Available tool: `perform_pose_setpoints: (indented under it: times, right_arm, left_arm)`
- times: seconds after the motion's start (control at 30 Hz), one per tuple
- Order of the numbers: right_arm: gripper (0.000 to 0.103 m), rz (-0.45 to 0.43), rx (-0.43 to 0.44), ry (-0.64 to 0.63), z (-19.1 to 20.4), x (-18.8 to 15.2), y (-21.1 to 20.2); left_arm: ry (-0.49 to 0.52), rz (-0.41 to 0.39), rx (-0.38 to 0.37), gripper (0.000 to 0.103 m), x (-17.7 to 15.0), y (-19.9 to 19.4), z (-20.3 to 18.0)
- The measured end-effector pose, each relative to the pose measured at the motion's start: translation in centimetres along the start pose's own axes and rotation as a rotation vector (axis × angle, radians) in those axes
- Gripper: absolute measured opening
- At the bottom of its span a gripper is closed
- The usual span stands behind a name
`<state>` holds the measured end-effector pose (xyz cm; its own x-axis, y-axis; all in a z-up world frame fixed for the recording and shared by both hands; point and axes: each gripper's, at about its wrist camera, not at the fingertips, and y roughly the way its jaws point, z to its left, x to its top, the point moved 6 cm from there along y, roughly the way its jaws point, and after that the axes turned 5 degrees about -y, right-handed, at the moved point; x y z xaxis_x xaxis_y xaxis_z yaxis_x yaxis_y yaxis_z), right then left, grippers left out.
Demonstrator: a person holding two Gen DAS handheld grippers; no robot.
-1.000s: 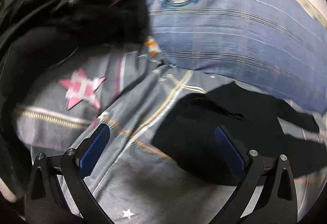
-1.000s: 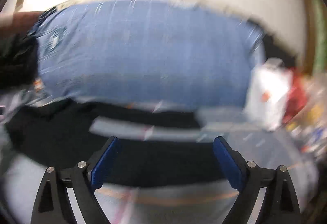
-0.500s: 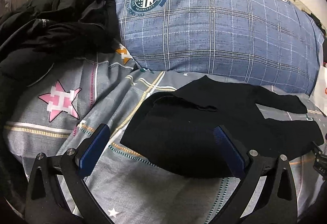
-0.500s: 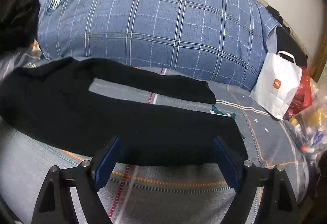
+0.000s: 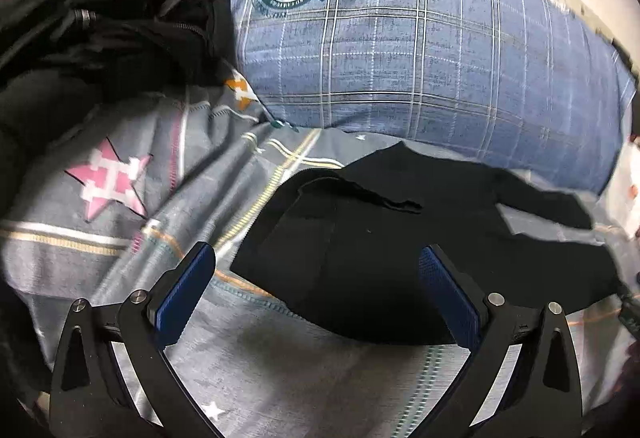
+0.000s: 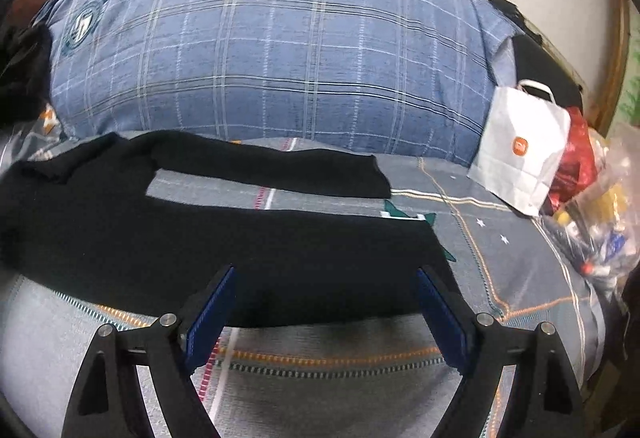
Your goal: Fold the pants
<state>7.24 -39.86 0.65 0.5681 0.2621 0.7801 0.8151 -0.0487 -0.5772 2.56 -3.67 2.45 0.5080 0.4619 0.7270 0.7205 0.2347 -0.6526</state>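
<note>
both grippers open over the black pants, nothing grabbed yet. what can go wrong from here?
1. The black pants lie flat on the patterned bedsheet, so a pinch by the right gripper may catch sheet along with fabric.
2. The waist end looks rumpled under the left gripper, so it may grab one layer only.
3. The white paper bag stands near the leg ends; a wide sweep could knock it.

Black pants [image 6: 224, 238] between gaping tongs [image 6: 324, 302]

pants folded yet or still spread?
Spread: black pants lie flat on the bedspread, both legs apart with cover showing between them.
</note>
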Motion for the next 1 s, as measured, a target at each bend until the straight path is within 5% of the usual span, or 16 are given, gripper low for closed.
perform_pose_setpoints:
  times: [0.07,0.13,0.3,0.43,0.63,0.83,1.0]
  right_arm:
    - [0.087,-0.006,0.034,0.086,-1.3,-0.1,-0.1]
    - [0.087,-0.003,0.057,0.165,-2.5,-0.2,-0.1]
    - [0.087,-0.006,0.074,0.266,-4.3,-0.4,-0.3]
    - [0.087,0.013,0.079,0.261,-4.0,-0.5,-0.1]
    - [0.087,-0.003,0.056,0.232,-3.9,-0.4,-0.6]
    - [0.087,0.002,0.069,0.277,-4.6,-0.5,-0.4]
    - [0.087,0.007,0.072,0.275,-4.4,-0.4,-0.2]
  left_arm:
    - [-0.133,0.020,-0.168,0.102,0.9,-0.7,1.7]
    - [-0.279,0.058,-0.260,0.102,1.5,-0.9,4.5]
    - [-0.630,0.276,-0.586,0.102,0.8,2.4,8.2]
    - [-0.675,0.362,-0.742,0.102,0.8,4.0,6.3]
    - [-0.622,0.358,-0.569,0.102,1.3,5.3,6.9]
    - [-0.616,0.309,-0.535,0.102,1.4,3.6,7.7]
    - [-0.637,0.357,-0.467,0.102,0.3,4.7,8.3]
